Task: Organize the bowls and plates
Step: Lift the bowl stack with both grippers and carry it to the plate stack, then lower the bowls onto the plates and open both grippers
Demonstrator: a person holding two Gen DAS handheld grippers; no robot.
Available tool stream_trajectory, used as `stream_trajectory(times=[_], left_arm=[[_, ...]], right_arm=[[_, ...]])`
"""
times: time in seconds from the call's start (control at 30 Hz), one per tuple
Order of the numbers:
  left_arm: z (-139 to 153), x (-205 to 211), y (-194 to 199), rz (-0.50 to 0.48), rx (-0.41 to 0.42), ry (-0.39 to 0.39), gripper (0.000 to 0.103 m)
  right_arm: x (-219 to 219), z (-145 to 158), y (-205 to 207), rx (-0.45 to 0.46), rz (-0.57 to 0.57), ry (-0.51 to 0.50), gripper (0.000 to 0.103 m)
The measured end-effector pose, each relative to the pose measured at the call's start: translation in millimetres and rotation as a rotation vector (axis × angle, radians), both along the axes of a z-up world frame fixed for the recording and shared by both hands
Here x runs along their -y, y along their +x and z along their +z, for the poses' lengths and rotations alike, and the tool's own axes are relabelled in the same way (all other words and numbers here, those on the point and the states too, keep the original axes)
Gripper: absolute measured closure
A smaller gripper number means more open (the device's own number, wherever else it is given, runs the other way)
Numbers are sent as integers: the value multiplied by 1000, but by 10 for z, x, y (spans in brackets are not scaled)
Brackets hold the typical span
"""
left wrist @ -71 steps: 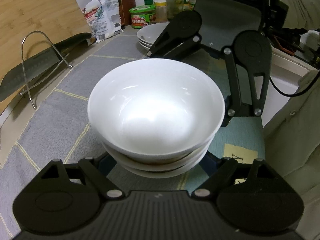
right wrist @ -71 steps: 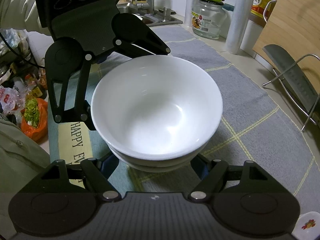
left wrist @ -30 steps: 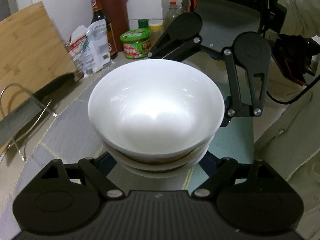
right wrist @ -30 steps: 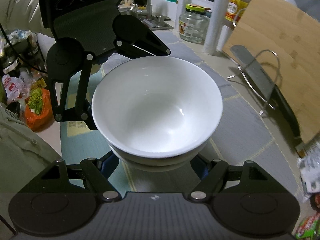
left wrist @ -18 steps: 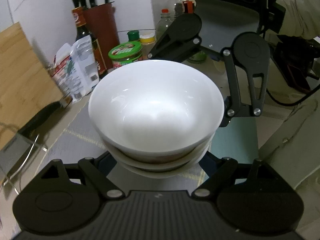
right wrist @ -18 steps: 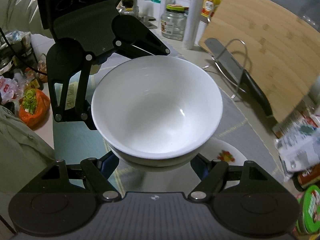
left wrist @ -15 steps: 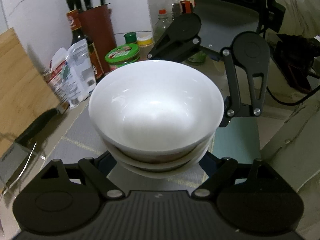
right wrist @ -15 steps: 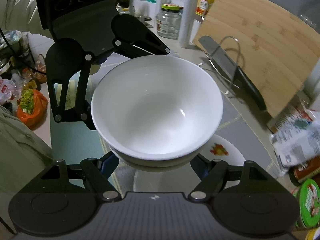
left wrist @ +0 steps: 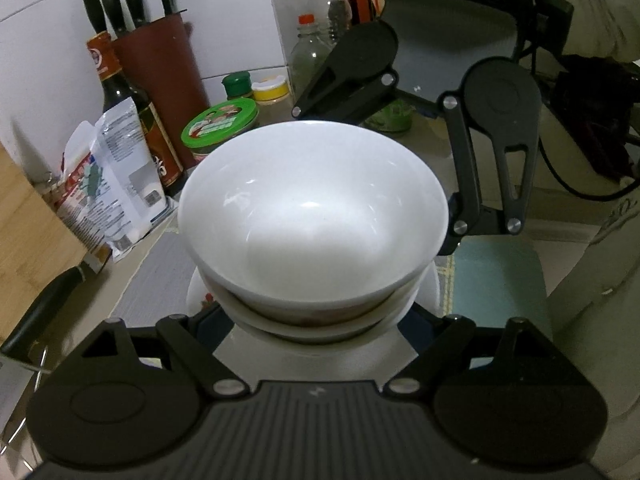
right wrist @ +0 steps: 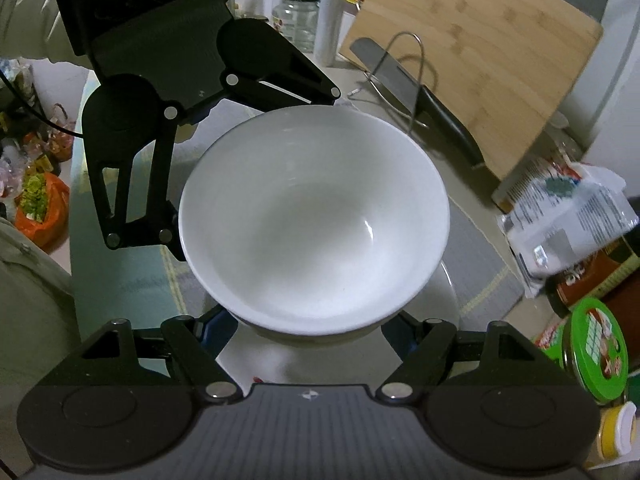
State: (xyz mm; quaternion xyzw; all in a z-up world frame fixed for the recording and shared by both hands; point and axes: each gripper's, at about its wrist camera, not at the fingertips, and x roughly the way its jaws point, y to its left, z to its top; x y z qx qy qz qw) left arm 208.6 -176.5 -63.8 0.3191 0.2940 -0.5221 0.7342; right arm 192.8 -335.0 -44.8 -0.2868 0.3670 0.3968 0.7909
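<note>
A stack of white bowls hangs above the counter, gripped from two opposite sides. My left gripper is shut on the stack's lower bowls, its fingertips hidden under the rims. From the far side my right gripper is shut on the same stack of bowls. In the right wrist view the left gripper's fingers reach in from the upper left. Directly under the stack lies a white plate, whose rim shows past the bowls in the left wrist view too.
A knife block, a dark sauce bottle, a green-lidded jar and a printed bag crowd the wall side. A bamboo cutting board and a cleaver on a wire rack stand behind the grey mat.
Both grippers carried the bowl stack sideways along the counter toward the knife block and jars. The white plate has come into view under the stack. Neither grip has changed.
</note>
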Motion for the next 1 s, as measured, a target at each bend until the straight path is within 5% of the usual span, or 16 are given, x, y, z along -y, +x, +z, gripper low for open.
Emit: stream_trajectory(times=[1.0], left_arm=[[-183,188,217,20,-51,25,16]], right_arm=[[150,-173,186,-35,4,-11,21]])
